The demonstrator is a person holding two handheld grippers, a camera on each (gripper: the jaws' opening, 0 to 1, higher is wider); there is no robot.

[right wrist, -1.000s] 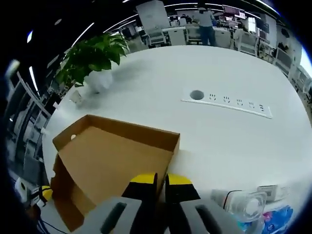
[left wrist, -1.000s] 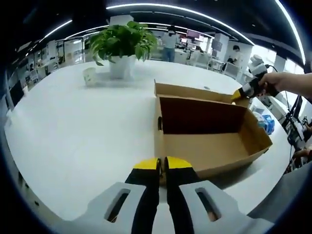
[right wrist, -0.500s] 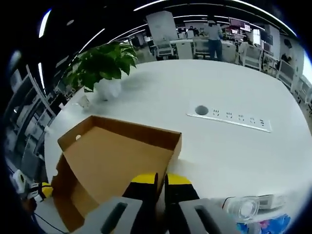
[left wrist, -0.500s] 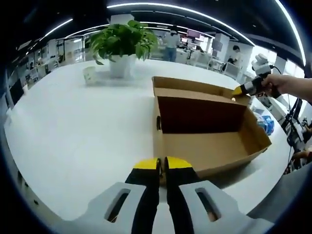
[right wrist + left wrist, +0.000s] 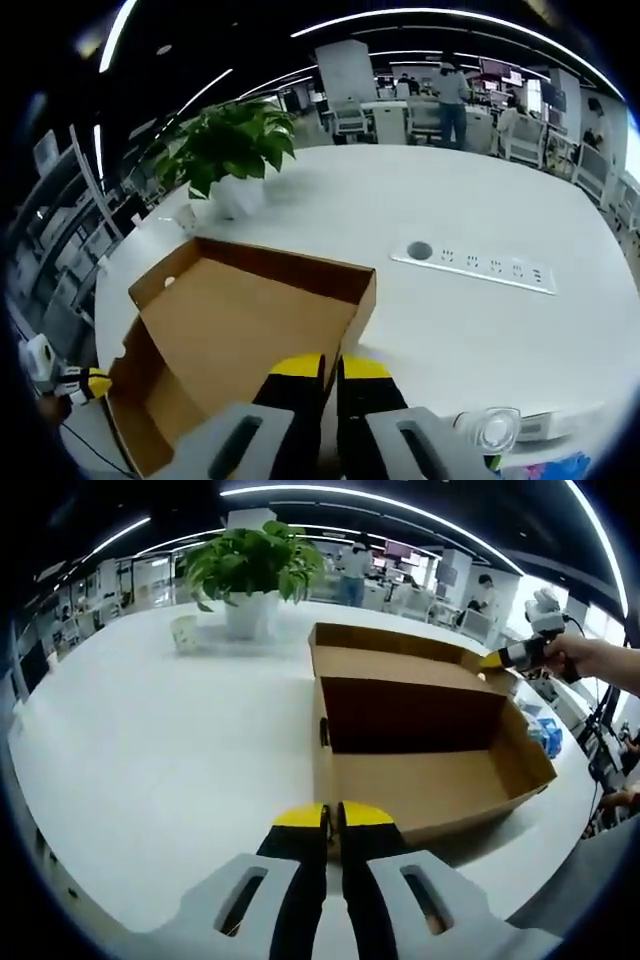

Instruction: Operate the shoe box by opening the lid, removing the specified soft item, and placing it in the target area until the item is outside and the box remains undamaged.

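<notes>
The shoe box (image 5: 430, 760) lies open-topped — its raised lid (image 5: 400, 665) walls the far side; bare table (image 5: 150, 750) spreads beside it, up to the potted plant (image 5: 250, 575).

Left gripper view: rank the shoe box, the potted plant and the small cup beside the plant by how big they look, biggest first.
1. Shoe box, by far the largest in the left gripper view.
2. Potted plant, though it stands farther back, so its real size is unsure.
3. Small cup, clearly the smallest.
</notes>
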